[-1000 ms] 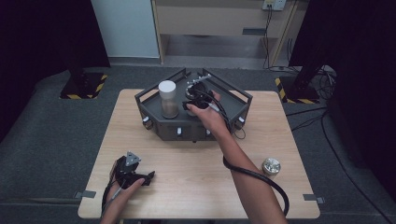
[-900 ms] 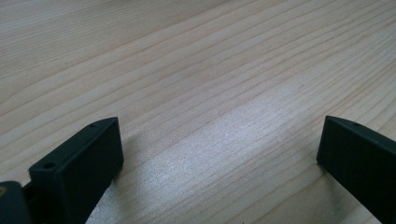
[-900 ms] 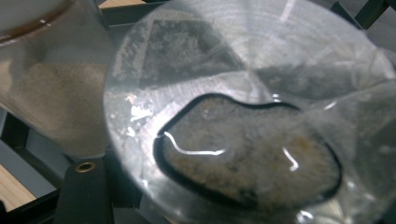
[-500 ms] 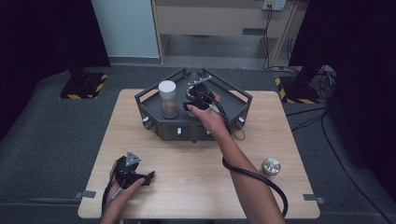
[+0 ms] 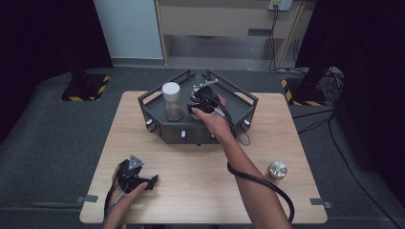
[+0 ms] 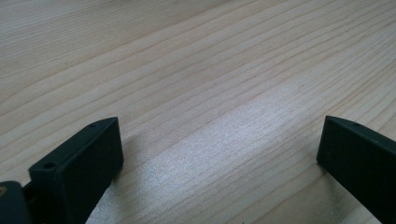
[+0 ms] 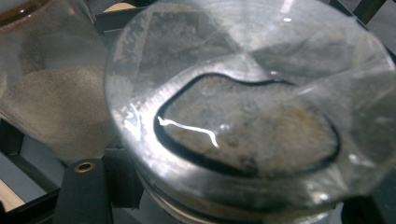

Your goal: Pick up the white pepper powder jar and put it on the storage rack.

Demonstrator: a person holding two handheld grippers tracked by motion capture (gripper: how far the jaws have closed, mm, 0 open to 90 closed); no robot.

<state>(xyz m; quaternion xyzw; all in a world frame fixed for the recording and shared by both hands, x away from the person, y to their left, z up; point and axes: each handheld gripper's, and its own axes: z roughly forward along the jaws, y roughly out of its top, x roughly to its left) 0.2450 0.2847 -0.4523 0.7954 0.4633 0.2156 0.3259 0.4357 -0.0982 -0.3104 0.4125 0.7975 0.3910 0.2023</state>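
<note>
Wooden table (image 5: 191,191): bore a dark angular tray unit (image 5: 162,125) at rear centre, a small metal lid (image 5: 277,170) near the right edge, and the left gripper (image 5: 152,180) at front left.

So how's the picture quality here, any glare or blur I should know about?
High view: sharp and evenly lit, though the room around the table is dark. Left gripper view: a pale sheen of glare on the wood between the open gripper jaws, the far grain soft. Right gripper view: the open jar is too close, blurred, with bright reflections on its glass.
</note>
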